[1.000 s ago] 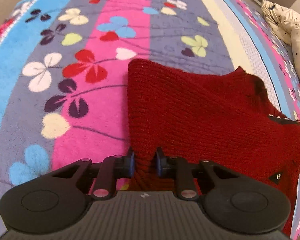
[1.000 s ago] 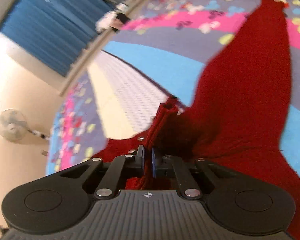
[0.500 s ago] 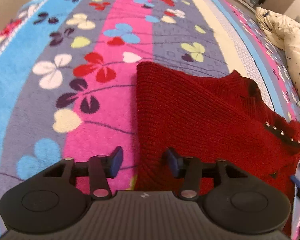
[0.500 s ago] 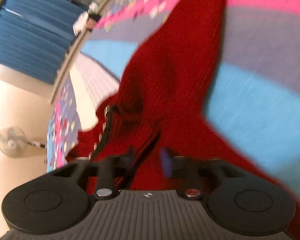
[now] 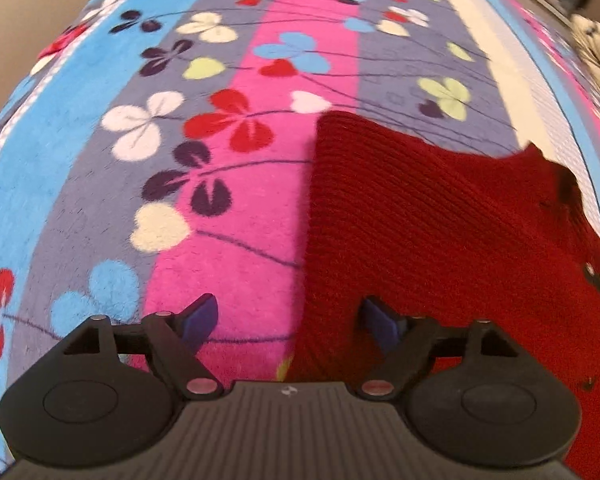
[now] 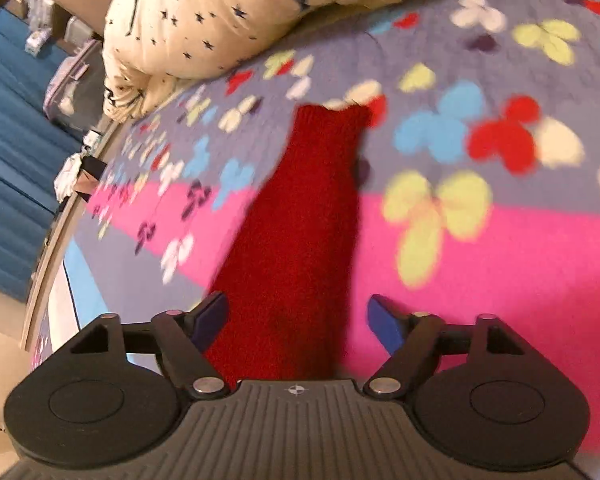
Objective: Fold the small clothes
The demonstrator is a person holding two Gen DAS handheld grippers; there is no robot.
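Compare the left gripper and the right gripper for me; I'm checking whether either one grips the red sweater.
The left gripper straddles the edge of the red sweater; the right gripper has a sleeve running between its fingers. The left view is sharp; the right is blurred. Shared: both jaws are opening, pads off the knit.

Red ribbed-knit sweater [image 5: 440,216], lying flat on floral blanket, straight left edge, sleeve [image 6: 300,220] stretched outward
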